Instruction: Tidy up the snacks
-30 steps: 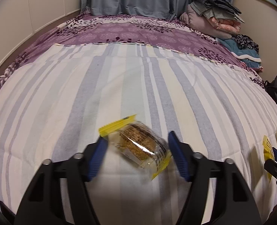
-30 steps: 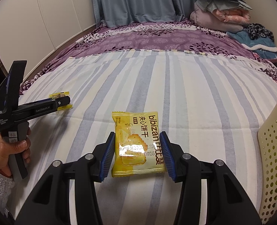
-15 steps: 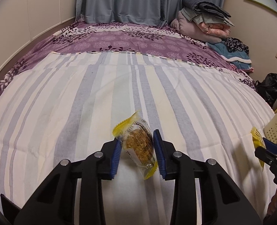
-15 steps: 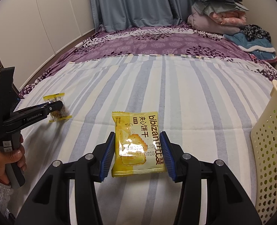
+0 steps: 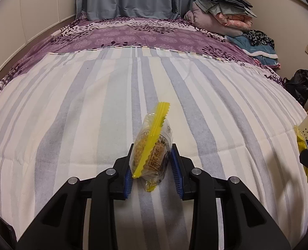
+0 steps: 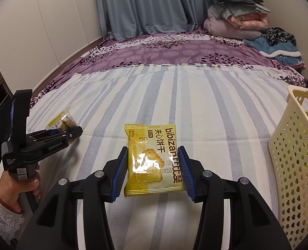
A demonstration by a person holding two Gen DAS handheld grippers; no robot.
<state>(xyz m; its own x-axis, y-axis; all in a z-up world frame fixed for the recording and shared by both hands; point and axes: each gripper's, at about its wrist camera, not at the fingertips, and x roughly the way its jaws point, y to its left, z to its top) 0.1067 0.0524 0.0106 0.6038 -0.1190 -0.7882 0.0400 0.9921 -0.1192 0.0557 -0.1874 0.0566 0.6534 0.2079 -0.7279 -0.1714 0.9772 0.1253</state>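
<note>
The left gripper, black with blue ribbed fingers, is closing on a small clear snack packet with yellow crimped ends and a brown grainy cake inside; the pads press on both of its sides. The packet stands tilted between them, one yellow seam pointing up and away, the other hanging just below the fingers over the striped white, grey and pale-green quilt that covers the bed. In the right wrist view this same gripper is held by a hand in a fluffy white sleeve, with the packet sticking out at its tip on the left side of the bed.

The right gripper is clenched on a flat yellow biscuit packet with brown lettering and a cracker picture. Its blue fingers grip the packet's left and right edges, and the packet lies face up, roughly level, above the quilt.

A cream perforated plastic basket stands on the bed just right of the right gripper, tilted, its rim near the packet but apart from it. Behind the quilt lie a purple floral bedspread, a pile of folded blankets and blue-grey curtains.
</note>
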